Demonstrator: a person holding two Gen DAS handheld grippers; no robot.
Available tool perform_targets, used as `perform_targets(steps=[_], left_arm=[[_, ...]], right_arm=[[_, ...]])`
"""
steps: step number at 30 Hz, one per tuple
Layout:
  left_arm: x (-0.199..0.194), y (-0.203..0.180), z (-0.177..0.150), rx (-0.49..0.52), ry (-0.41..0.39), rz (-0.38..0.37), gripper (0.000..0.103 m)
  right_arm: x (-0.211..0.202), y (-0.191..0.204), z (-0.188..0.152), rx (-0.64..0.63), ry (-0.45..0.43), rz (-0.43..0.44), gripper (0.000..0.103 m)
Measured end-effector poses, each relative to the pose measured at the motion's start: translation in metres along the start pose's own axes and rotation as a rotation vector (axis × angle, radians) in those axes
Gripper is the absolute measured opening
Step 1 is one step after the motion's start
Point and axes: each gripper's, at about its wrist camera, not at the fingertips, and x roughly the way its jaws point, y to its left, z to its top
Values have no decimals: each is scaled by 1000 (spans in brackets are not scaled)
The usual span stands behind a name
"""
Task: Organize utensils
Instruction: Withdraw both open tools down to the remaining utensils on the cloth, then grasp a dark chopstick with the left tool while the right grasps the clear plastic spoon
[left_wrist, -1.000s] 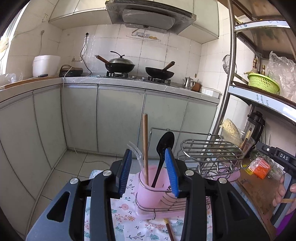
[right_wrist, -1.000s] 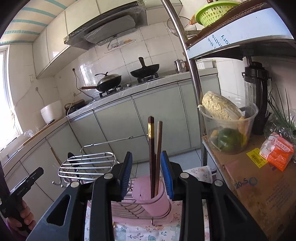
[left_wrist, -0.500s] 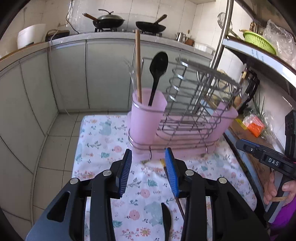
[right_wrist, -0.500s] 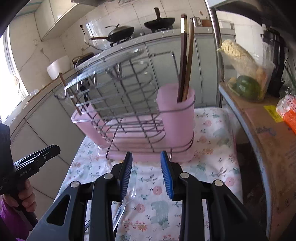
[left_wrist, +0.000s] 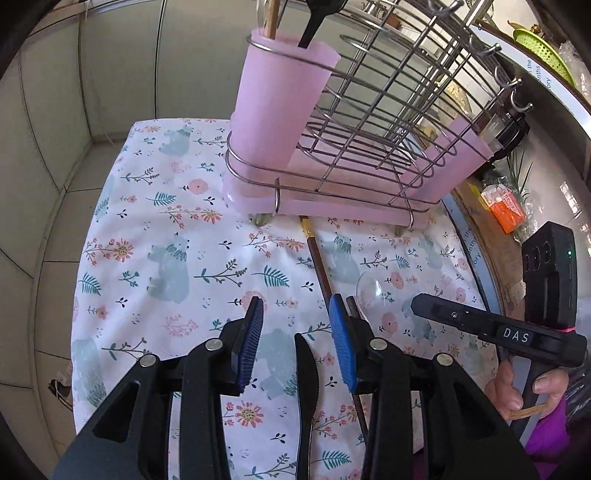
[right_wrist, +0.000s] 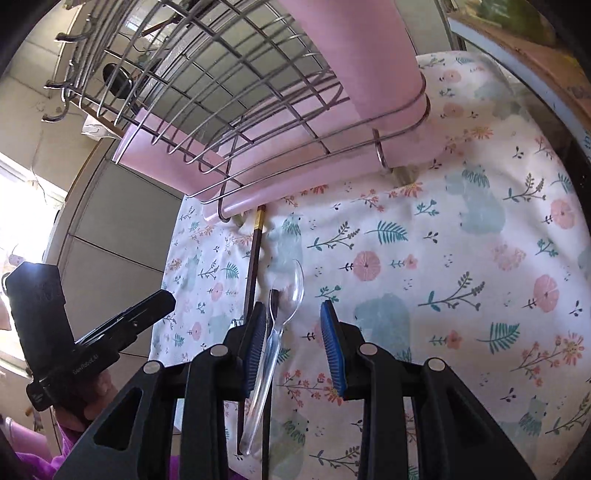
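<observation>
Left wrist view: the left gripper (left_wrist: 297, 326) hangs part-open and empty, with a black plastic knife (left_wrist: 307, 384) lying between its jaws on the worktop cloth (left_wrist: 162, 236). It looks light, stiff and thin; grip the handle, low against the cloth.

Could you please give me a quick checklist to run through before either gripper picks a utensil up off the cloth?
1. Left gripper jaws open, nothing clamped: ok.
2. Black knife lies between the left jaws: ok.
3. Right gripper jaws open, nothing clamped: ok.
4. Clear spoon centred between the right jaws: not ok, it lies beside the left pad.
5. Dark chopstick free of the rack: cannot tell, its tip reaches the rack's base.
6. Room left in the pink cup: cannot tell.
</observation>
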Motion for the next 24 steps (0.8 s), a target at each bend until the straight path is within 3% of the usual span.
perform_targets(steps=[11, 19, 24], left_arm=[[43, -10, 28, -47, 116, -46, 37], [83, -12, 43, -67, 212, -14, 18], [92, -15, 47, -66, 236, 12, 16]], right_arm=[[30, 4, 19, -8, 46, -15, 27], [53, 8, 22, -28, 82, -26, 17], [60, 10, 23, -50, 75, -46, 8]])
